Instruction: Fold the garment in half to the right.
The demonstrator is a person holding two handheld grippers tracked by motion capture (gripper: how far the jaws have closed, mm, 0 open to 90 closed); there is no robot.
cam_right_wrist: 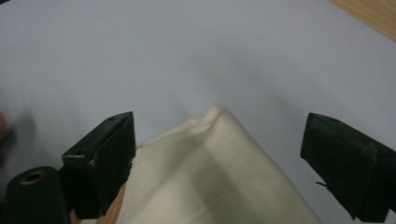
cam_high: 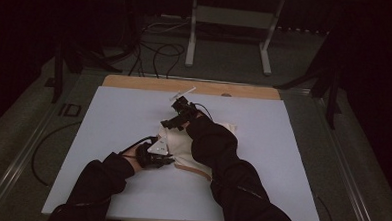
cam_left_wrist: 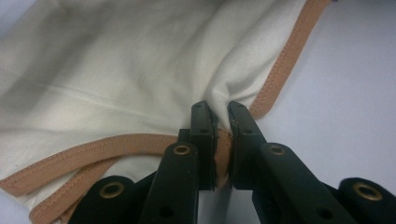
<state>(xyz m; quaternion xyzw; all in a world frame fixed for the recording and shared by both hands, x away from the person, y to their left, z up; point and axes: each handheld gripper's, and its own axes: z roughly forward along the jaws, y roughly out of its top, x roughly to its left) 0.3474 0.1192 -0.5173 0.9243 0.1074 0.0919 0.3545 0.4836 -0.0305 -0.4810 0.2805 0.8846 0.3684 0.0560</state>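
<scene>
A cream cloth point(cam_high: 182, 146) with a tan trimmed edge point(cam_left_wrist: 280, 65) lies crumpled in the middle of the white table top point(cam_high: 113, 117). In the left gripper view the cloth point(cam_left_wrist: 130, 70) spreads away from my left gripper point(cam_left_wrist: 222, 109), which is shut on a pinched fold of the tan edge. From above, the left gripper point(cam_high: 168, 161) sits at the cloth's near left side. My right gripper point(cam_high: 167, 123) is at the cloth's far end. Its jaws stand open, wide apart, with a bare corner of the cloth point(cam_right_wrist: 215, 172) between them; the right gripper point(cam_right_wrist: 222, 123) touches nothing.
A wooden strip point(cam_high: 135, 83) runs along the table's far edge. Beyond it, cables point(cam_high: 156, 53) lie on the dark floor beside a metal stand point(cam_high: 192, 40). White table top stretches to both sides of the cloth.
</scene>
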